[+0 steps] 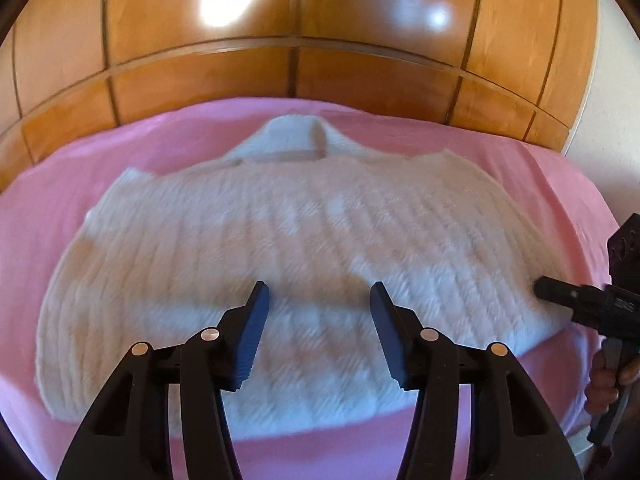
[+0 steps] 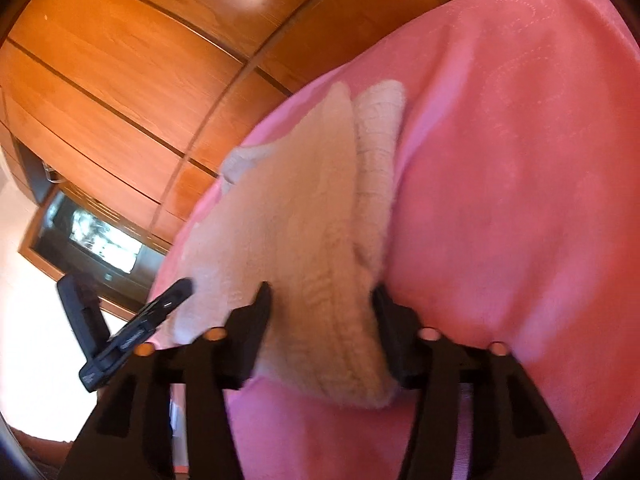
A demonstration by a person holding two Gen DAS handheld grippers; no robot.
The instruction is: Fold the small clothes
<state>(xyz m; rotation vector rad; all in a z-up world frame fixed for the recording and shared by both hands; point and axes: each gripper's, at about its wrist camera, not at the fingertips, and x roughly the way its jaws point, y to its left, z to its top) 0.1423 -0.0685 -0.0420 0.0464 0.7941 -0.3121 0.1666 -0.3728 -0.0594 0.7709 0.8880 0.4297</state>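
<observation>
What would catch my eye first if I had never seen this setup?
A fluffy white knitted sweater sprawls across a pink bedspread, with glossy wooden cupboards behind. The left gripper hovers open over its near hem, while the right gripper straddles the sweater's right edge.

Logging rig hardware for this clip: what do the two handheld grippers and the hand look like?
Both are matte black plastic. The left gripper has dark blue ribbed fingers and round silver pivot pins. The right gripper shows the same linkage shape, its pins tinted orange-pink. A bare hand grips a grey handle; no sleeve or cables visible.
</observation>
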